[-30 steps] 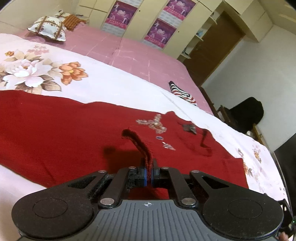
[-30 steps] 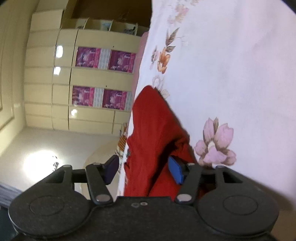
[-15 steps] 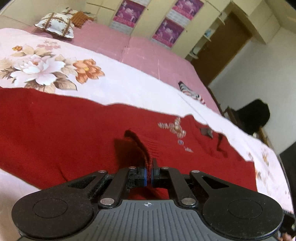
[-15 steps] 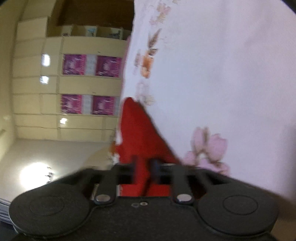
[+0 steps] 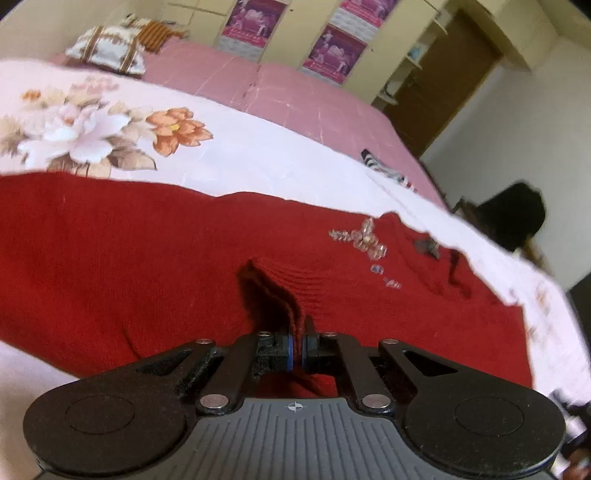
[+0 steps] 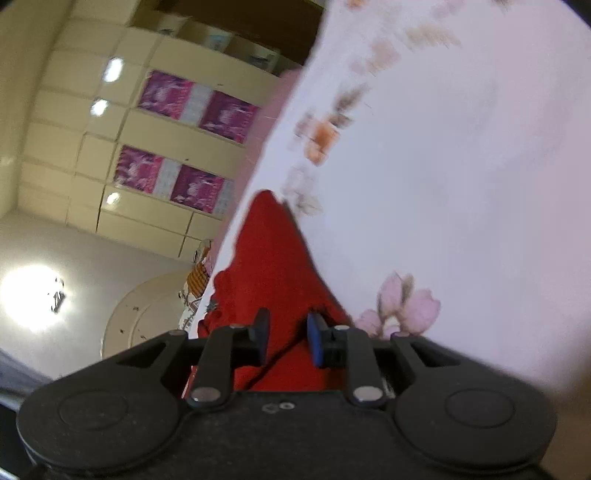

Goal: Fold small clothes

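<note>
Red sweater (image 5: 129,258) cut off at left edge, floral bedsheet (image 6: 461,184) print motion-blurred.

A patterned pillow (image 5: 107,55) is lying at the bed's far left; 4 purple posters (image 6: 184,144) are hanging on cream cabinets (image 6: 74,122).

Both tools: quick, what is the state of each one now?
Left tool: closed, pinching a raised fold of the red knitted sweater.
Right tool: open, red knitted sweater between its pads, not clamped.

Cream wardrobe (image 5: 373,22) with purple posters (image 6: 192,118), brown door (image 5: 450,81), floral bedsheet (image 5: 229,147).
</note>
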{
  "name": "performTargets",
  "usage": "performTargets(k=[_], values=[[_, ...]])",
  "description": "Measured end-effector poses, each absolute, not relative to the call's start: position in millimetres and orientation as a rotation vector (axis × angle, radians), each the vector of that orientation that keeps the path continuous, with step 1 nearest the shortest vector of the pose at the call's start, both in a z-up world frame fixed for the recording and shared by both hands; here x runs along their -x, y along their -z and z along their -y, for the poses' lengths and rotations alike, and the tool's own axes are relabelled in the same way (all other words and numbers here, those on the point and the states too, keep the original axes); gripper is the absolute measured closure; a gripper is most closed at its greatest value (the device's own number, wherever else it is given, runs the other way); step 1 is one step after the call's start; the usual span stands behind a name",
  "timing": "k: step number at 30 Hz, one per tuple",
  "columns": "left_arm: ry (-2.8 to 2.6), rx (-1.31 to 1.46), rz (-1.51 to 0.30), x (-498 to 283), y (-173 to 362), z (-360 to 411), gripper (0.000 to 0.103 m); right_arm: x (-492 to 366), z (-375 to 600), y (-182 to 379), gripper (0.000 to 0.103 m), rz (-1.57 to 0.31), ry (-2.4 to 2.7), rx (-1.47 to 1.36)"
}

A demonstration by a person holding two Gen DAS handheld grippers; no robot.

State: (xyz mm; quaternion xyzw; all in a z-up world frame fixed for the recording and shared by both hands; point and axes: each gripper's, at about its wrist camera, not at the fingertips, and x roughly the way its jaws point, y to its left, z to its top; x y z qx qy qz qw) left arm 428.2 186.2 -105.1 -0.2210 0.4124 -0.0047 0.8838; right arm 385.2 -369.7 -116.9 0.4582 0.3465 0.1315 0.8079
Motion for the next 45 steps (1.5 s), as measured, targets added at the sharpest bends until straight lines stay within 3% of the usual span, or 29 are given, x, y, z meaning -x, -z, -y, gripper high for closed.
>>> performTargets(k=[4, 7, 8, 12, 16, 25, 30, 35, 37, 45], values=[[0.000, 0.434, -0.861, -428.3, 105.4, -182.1, 0.099, -402.6, 351.9, 94.7, 0.083, -0.731, -0.298, -0.754], [-0.014, 0.408, -0.854, -426.5, 104.3, -178.7, 0.099, -421.5, 316.1, 91.3, 0.093, -0.791, -0.268, -0.392], [-0.019, 0.400, -0.848, -425.2, 104.2, -177.4, 0.099, -424.8, 306.5, 98.1, 0.103, -0.808, -0.263, -0.283], [-0.062, 0.367, -0.823, -417.6, 98.4, -179.4, 0.099, -420.5, 297.0, 88.8, 0.103, -0.790, -0.271, -0.163], [-0.166, 0.325, -0.731, -402.0, 73.9, -187.0, 0.099, -420.8, 306.1, 69.3, 0.083, -0.681, -0.291, -0.156], [-0.013, 0.071, -0.792, -457.9, 94.8, -113.9, 0.099, -495.0, 285.2, 70.2, 0.087, -0.640, -0.362, -0.143], [-0.036, 0.097, -0.772, -449.9, 102.2, -131.4, 0.099, -517.2, 281.4, 94.6, 0.103, -0.735, -0.248, -0.002], [-0.034, 0.096, -0.764, -449.0, 103.0, -131.5, 0.099, -516.6, 303.6, 94.9, 0.097, -0.745, -0.252, -0.053], [-0.041, 0.057, -0.723, -447.5, 90.4, -117.9, 0.099, -511.2, 306.4, 86.5, 0.085, -0.724, -0.245, -0.077], [0.080, 0.059, -0.784, -480.5, 102.3, -47.9, 0.097, -514.9, 260.2, 94.8, 0.086, -0.719, -0.293, 0.073]])
